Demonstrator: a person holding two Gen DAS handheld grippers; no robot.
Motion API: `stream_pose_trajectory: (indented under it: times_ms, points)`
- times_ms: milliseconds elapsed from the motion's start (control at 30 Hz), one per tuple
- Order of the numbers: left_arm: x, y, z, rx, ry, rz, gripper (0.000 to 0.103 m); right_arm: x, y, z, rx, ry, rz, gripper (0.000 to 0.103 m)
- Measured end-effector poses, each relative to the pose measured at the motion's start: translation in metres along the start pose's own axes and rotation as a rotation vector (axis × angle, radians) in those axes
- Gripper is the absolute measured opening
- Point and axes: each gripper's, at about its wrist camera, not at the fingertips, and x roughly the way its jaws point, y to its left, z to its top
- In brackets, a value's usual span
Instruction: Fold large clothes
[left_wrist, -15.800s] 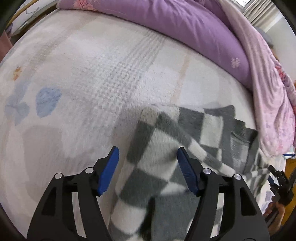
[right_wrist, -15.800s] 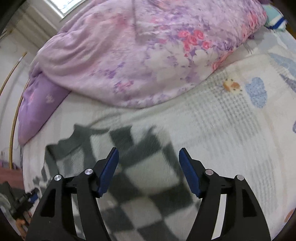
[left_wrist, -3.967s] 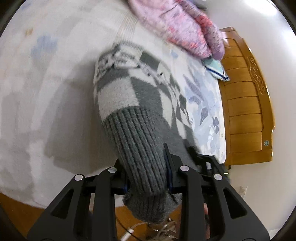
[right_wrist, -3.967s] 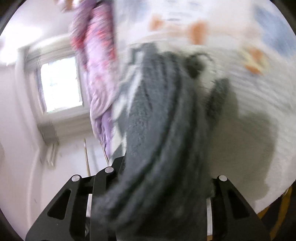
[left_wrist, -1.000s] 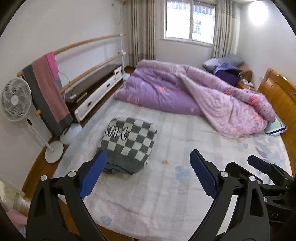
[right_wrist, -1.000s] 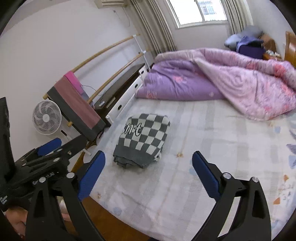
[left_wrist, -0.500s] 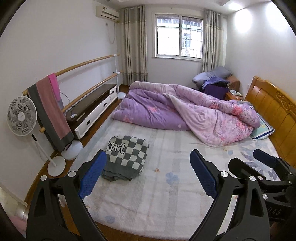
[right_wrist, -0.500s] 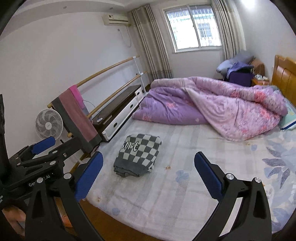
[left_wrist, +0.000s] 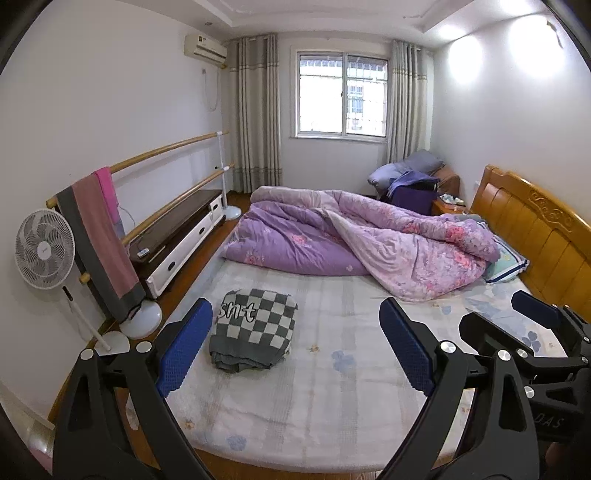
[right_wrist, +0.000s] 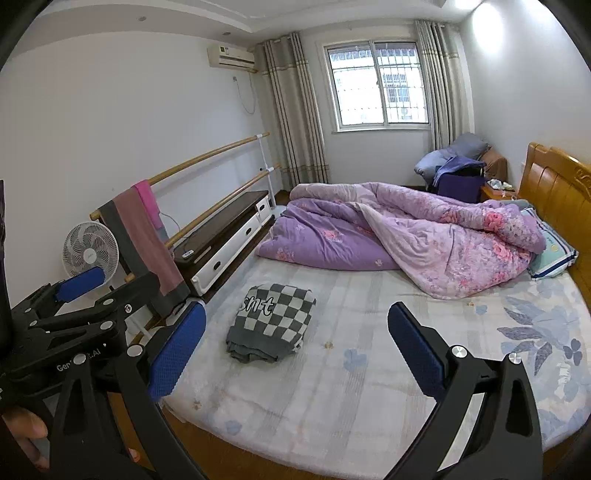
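A grey-and-white checked sweater (left_wrist: 255, 328) (right_wrist: 272, 325) lies folded into a compact bundle on the bed sheet (left_wrist: 332, 398) (right_wrist: 351, 391), toward the bed's left side, lettering facing up. My left gripper (left_wrist: 295, 345) is held well back from the bed, open, nothing between its blue pads. My right gripper (right_wrist: 295, 347) is likewise open and empty, away from the bed's foot. Each gripper appears at the edge of the other's view: the right gripper (left_wrist: 532, 325), the left gripper (right_wrist: 77, 280).
A purple floral duvet (left_wrist: 362, 240) is heaped at the far side of the bed, by a wooden headboard (left_wrist: 535, 221). Left of the bed stand a white fan (left_wrist: 44, 247), a wooden rail with towels (left_wrist: 96, 229) and a low cabinet (left_wrist: 177, 229).
Both grippers have drawn back and tilted up from the bed over the last second, so the sweater looks smaller and more of the room shows. Earlier they were shut on the sweater; now it lies released.
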Motion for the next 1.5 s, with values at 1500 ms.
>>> stream_pose_trajectory:
  times_ms: [1500]
  points:
    - [-0.048,0.009,0.027,0.017,-0.101,-0.020,0.092,-0.046,0.016,0.018,-0.028,-0.089,-0.041,0.095]
